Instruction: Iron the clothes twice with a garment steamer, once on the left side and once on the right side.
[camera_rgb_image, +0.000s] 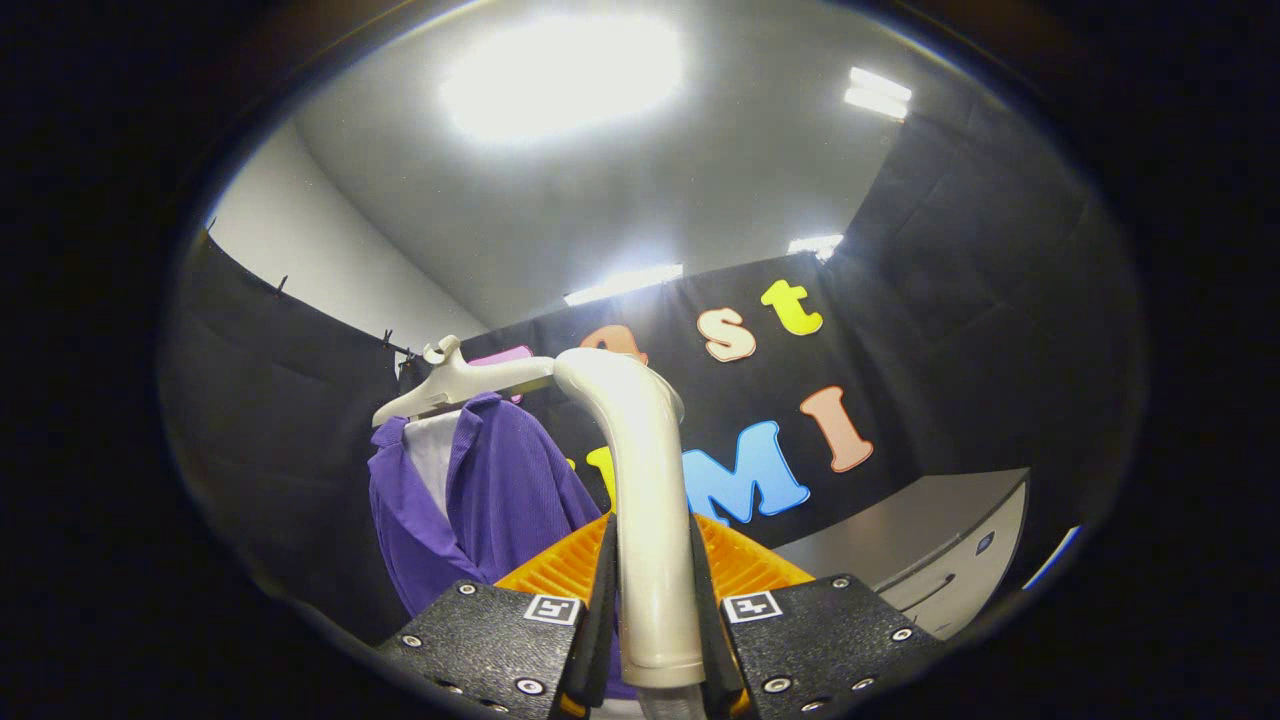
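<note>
While my claw is pinching the steamer by its handle, I am holding its head apart from the shirt, so both passes seem left.

Steamer hides shirt's right side — hanger end too; steamer base cut off between tool fingers.

One garment steamer, one purple shirt on one white hanger, and one hand-held gripper, both fingers clamped on the steamer's handle.
</note>
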